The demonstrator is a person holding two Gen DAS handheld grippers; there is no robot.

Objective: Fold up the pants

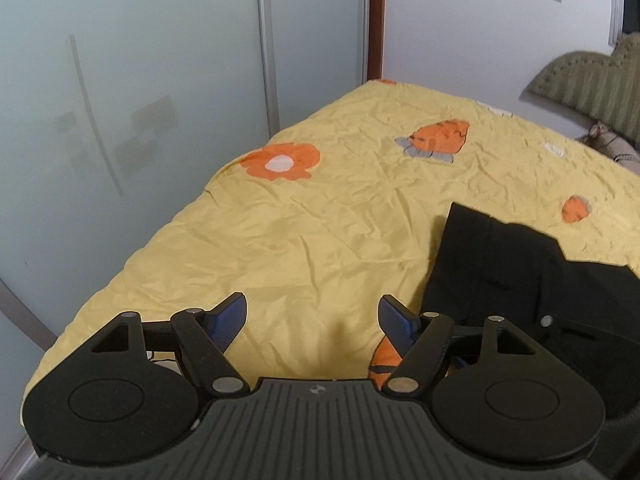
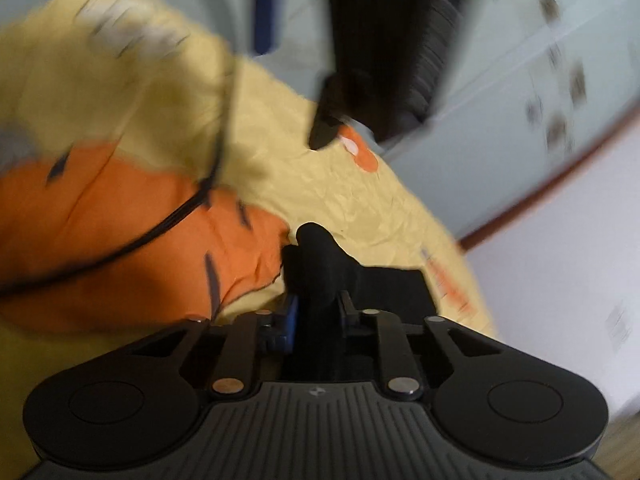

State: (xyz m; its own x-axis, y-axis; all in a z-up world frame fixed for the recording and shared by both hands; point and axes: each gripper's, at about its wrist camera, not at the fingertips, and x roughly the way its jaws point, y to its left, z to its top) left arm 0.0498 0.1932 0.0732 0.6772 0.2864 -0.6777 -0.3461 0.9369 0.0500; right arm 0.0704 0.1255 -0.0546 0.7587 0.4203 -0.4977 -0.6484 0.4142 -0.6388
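Two grippers under my control: my left gripper is spread wide, holding nothing, above the yellow quilt. Black pants lie folded just right of it. My right gripper is pinched tight on a bunch of pants fabric; its view is blurred.

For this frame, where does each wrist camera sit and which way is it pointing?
Left wrist: sits behind the open left gripper, looking across the yellow bedspread toward frosted wardrobe doors; black pants lie to the right.
Right wrist: sits behind the right gripper, shut on a bunch of the pants, looking along the bedspread; blurred, with the left gripper showing at top.
Shared: the bedspread, the pants and the left gripper.
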